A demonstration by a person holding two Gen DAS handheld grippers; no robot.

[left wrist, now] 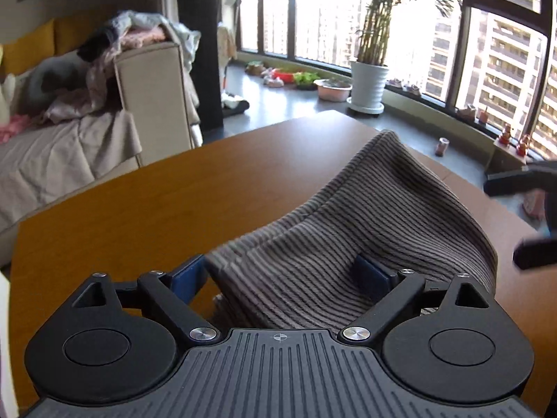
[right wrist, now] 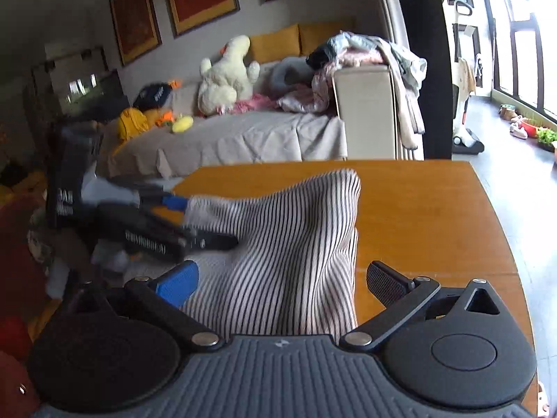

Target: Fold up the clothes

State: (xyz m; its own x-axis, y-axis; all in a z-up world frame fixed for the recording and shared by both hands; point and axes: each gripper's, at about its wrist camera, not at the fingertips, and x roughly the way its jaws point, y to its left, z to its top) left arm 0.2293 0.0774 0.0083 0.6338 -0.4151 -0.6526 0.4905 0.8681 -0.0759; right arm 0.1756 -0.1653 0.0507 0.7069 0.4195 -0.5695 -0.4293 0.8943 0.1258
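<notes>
Both tongs, left point(left wrist: 282, 273) and right point(right wrist: 282, 284), stand spread over the striped cloth point(right wrist: 278, 244) on the desk point(left wrist: 139, 191); pinch only 1 layer at each corner.

From my remote seat, the striped garment point(left wrist: 348, 230) drapes over the left hand-held gripper point(left wrist: 282, 278), hiding one pad, while the right hand-held gripper point(left wrist: 522, 223) blurs at frame's edge.

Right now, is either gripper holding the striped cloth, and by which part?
Nothing is held. Both the left gripper and the right gripper stand wide open, pads not pressing; the striped cloth lies bunched between their fingers on the table.
</notes>
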